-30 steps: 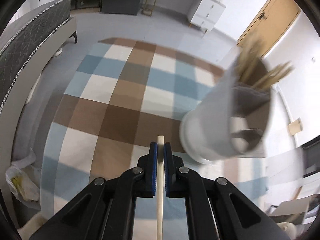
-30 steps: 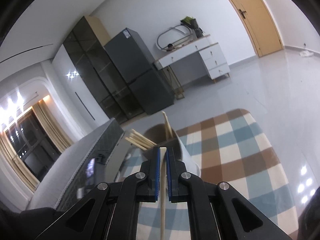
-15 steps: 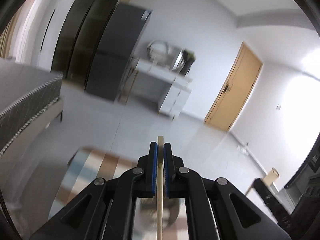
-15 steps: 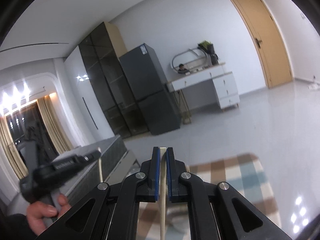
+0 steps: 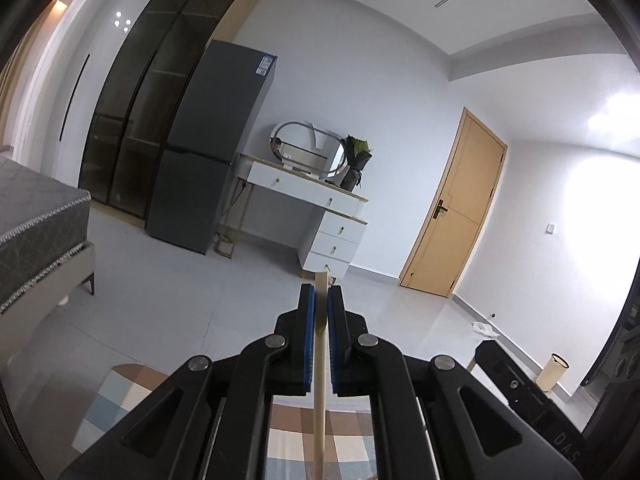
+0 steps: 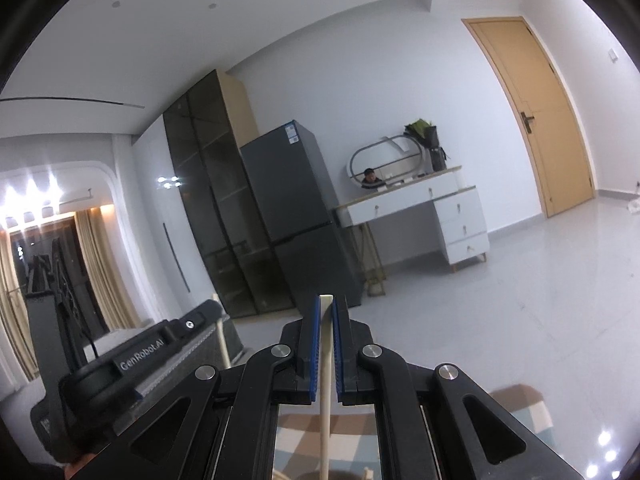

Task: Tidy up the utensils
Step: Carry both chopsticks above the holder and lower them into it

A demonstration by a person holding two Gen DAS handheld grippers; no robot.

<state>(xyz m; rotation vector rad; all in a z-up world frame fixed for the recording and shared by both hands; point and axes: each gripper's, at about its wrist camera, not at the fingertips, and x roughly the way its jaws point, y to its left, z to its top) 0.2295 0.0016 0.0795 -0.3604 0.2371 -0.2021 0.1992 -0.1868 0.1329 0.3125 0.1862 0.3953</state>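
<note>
My left gripper (image 5: 321,293) is shut on a light wooden chopstick (image 5: 319,392) that runs back between the blue pads and pokes out a little in front. My right gripper (image 6: 326,303) is shut on a paler chopstick (image 6: 325,364) held the same way. Both point nearly level into the room. In the right wrist view the left gripper's black body (image 6: 160,346) shows at lower left, its chopstick (image 6: 221,338) standing upright in front of it. The utensil holder is not clearly in view.
A checkered rug (image 5: 120,396) lies on the pale floor below. A grey bed (image 5: 36,232) is at the left. A dark fridge (image 5: 208,152), a glass cabinet (image 6: 208,200), a white dressing table (image 5: 320,216) and a wooden door (image 5: 456,216) line the far wall.
Both grippers rose and tipped up from the rug to face the room. The white holder with chopsticks dropped out of view. The left gripper now shows in the right wrist view.
</note>
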